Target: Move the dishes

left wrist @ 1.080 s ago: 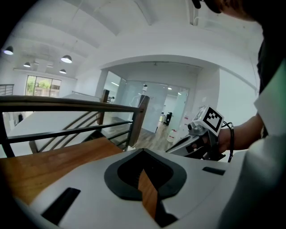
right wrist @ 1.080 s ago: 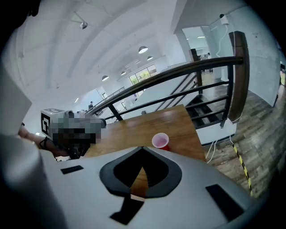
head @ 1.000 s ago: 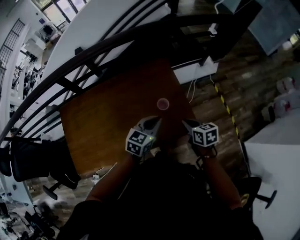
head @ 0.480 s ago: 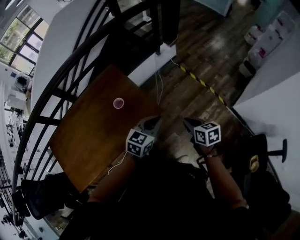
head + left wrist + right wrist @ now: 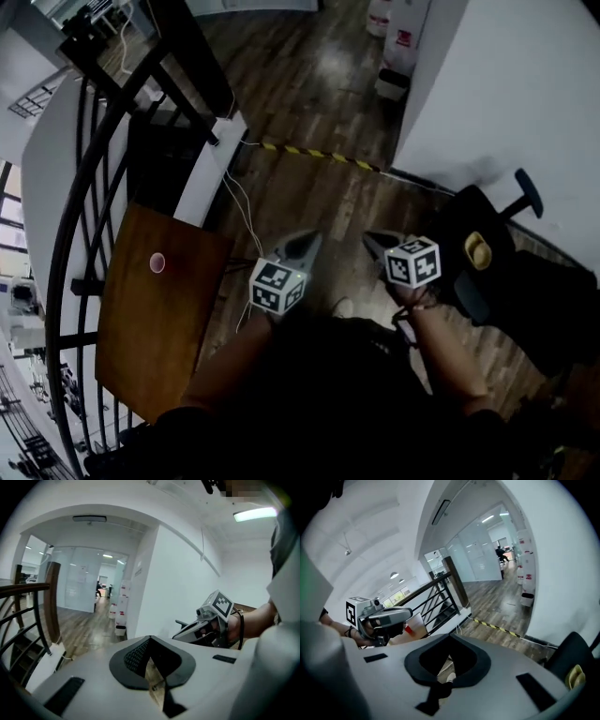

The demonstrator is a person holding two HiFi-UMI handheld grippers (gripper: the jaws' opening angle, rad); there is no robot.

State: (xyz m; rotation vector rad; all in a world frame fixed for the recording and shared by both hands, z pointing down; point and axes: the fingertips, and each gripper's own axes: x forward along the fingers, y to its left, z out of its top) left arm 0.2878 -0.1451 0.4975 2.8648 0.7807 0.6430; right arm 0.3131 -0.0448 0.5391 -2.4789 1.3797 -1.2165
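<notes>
Pink cup (image 5: pixel 157 263) seen on brown desk (image 5: pixel 155 337), far left, near black railing (image 5: pixel 66 197); contents not discernible. Left gripper (image 5: pixel 307 240) held well right of desk, over wood floor (image 5: pixel 319 187); jaws closed tip to tip, nothing clamped. Right gripper (image 5: pixel 369 237) held beside it, likewise clenched on nothing. Black chair (image 5: pixel 502 281) at right, yellow item (image 5: pixel 479 251) lying on it.

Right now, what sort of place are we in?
Likely an office landing: black stair railing, plank floor with hazard tape, glass-walled rooms beyond, black office chair.
</notes>
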